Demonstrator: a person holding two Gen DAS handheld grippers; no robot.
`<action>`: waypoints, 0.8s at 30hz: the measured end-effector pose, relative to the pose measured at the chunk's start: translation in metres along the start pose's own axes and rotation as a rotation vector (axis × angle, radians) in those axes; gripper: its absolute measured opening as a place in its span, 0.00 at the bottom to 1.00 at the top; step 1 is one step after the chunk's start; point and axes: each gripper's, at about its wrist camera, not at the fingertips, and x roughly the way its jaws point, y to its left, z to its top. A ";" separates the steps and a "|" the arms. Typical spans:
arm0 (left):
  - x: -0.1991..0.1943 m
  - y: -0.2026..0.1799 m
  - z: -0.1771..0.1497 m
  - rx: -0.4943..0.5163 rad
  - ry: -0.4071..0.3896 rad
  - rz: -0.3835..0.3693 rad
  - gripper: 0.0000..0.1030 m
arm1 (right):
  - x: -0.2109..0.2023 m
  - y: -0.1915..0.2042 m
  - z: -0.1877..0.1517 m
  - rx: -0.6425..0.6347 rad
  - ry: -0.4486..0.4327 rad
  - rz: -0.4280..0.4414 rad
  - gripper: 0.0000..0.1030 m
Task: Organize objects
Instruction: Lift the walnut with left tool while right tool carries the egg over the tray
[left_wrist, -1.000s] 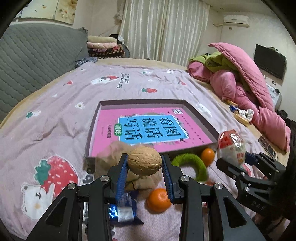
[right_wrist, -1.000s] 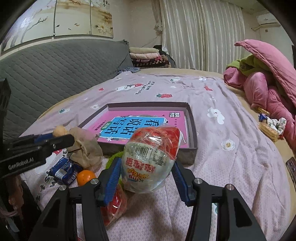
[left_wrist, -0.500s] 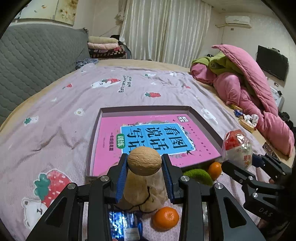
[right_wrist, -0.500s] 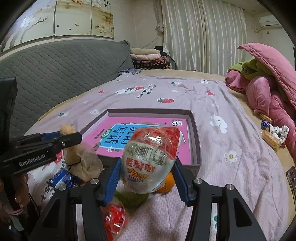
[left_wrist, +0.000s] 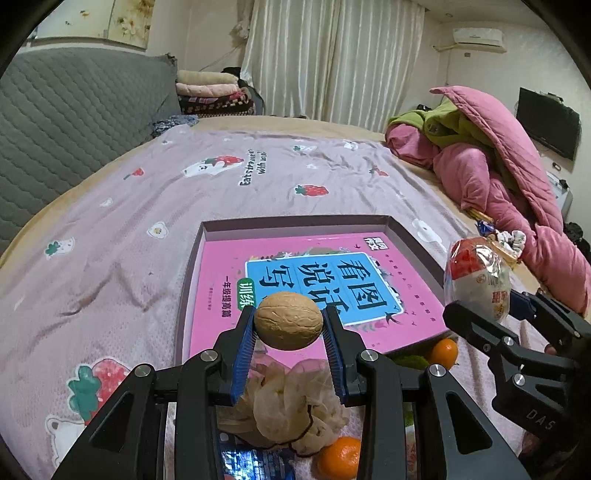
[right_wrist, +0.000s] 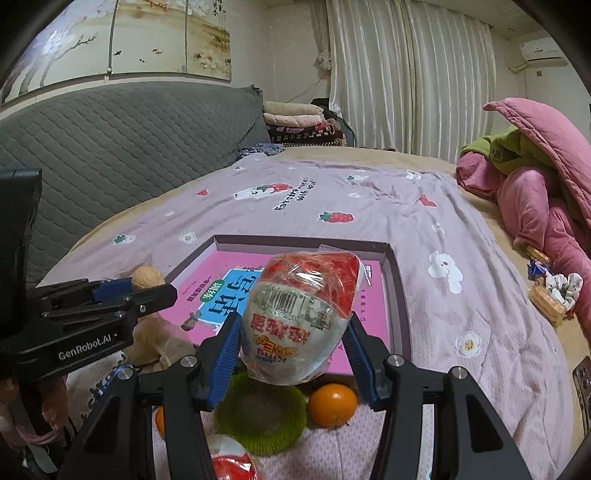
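My left gripper (left_wrist: 289, 326) is shut on a brown walnut (left_wrist: 288, 325), held above the near edge of a shallow grey box (left_wrist: 295, 222) with a pink book (left_wrist: 258, 269) lying in it. My right gripper (right_wrist: 293, 332) is shut on a wrapped red-and-white snack egg (right_wrist: 301, 317), also held above the box's near edge (right_wrist: 303, 243). The egg shows at the right of the left wrist view (left_wrist: 478, 277); the walnut shows at the left of the right wrist view (right_wrist: 147, 277).
Below the grippers on the purple bedspread (left_wrist: 110, 240) lie a beige mesh pouch (left_wrist: 291, 406), oranges (right_wrist: 332, 404), a green fuzzy ring (right_wrist: 260, 417), a blue packet (left_wrist: 251, 461) and another red snack (right_wrist: 229, 467). Pink quilts (left_wrist: 517, 177) are piled at the right.
Both grippers have risen and moved forward toward the box, each still holding its object. The loose items have slid lower in both views.
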 end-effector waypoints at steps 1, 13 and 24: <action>0.001 0.000 0.001 0.002 0.000 0.000 0.36 | 0.001 0.000 0.002 0.000 -0.002 0.001 0.53; 0.016 0.011 0.018 -0.010 0.000 0.012 0.36 | 0.017 0.007 0.021 -0.026 -0.027 0.004 0.53; 0.030 0.029 0.041 -0.027 -0.012 0.029 0.36 | 0.027 0.003 0.035 -0.032 -0.044 -0.007 0.53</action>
